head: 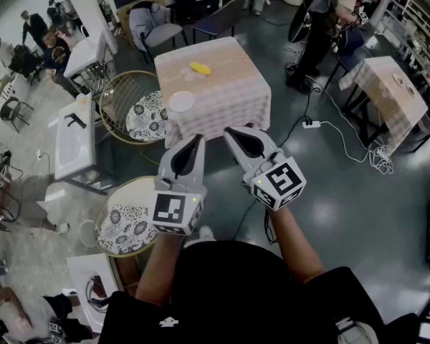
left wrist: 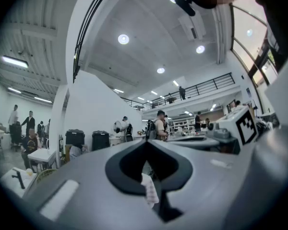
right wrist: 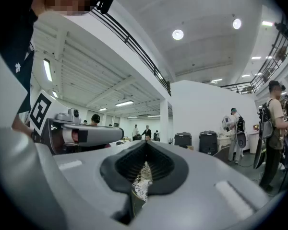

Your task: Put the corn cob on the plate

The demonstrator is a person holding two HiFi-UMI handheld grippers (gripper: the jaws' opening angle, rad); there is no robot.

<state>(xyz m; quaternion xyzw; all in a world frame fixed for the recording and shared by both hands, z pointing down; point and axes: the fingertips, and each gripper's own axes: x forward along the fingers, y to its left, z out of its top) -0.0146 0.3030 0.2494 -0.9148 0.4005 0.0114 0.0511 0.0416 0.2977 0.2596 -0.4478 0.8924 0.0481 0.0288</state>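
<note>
corn cob (head: 199, 68) flat — axis left-right (approx)

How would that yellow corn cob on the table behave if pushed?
The corn cob looks elongated and rounded, so a sideways nudge would probably roll it. It lies flat, so tipping seems unlikely. As for slipperiness, it is too small to tell.

Head cam: high on the person, aimed steeply down at the grey two-jaw left gripper (head: 198, 137), the matching right gripper (head: 231, 130), and beyond them the square table under a checked cloth (head: 229, 99). Gripper cams: tight behind their own jaws, facing level across the hall. Both catch the pair of black bins (left wrist: 76, 138) by the white wall (left wrist: 93, 104), plus the neighbouring gripper at frame edge.
</note>
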